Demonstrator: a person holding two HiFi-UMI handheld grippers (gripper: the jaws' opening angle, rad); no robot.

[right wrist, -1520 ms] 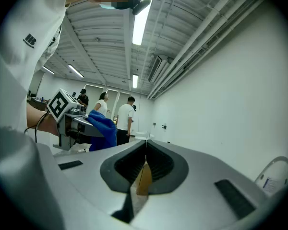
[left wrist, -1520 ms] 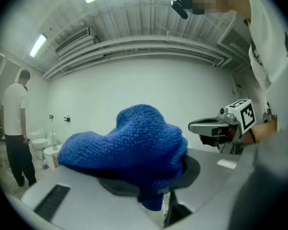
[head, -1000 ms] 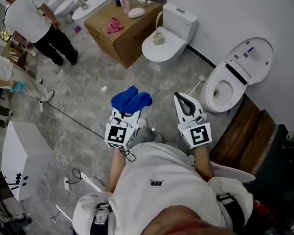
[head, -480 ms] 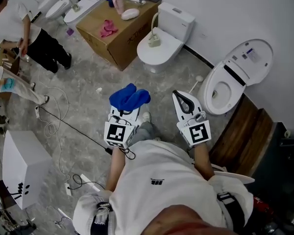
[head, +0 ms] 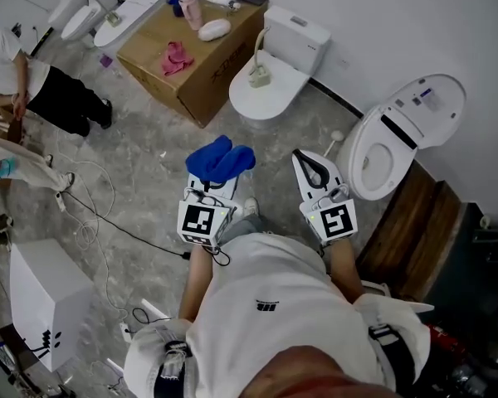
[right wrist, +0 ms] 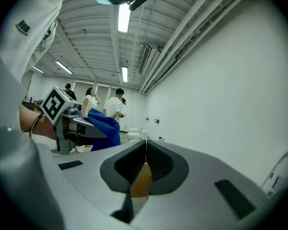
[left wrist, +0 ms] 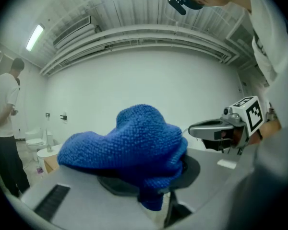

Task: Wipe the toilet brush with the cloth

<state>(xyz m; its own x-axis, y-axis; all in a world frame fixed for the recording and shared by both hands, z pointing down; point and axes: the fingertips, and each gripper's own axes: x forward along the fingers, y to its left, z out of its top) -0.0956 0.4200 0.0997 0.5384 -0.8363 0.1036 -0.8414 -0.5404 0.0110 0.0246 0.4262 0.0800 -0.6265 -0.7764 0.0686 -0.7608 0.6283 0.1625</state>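
Two grippers point toward 12 o'clock in the head view, side by side and apart. Of these, the left gripper pinches a blue cloth, which bunches up over its jaw tips and hides them in the left gripper view. The right gripper has its jaws pressed together with nothing between them; its own view shows the two dark pads meeting along a thin line.

What looks like the toilet brush, a white curved handle rising from a small holder, stands on the closed lid of a white toilet at about 12 o'clock. It is well apart from both grippers and from the cloth.

At 11 o'clock, beside that toilet, sits a cardboard box with a pink rag on top. At 2 o'clock a second toilet stands with its lid up. A thin white stick with a round end lies on the grey floor near its base. A person in a white shirt stands at 10 o'clock.
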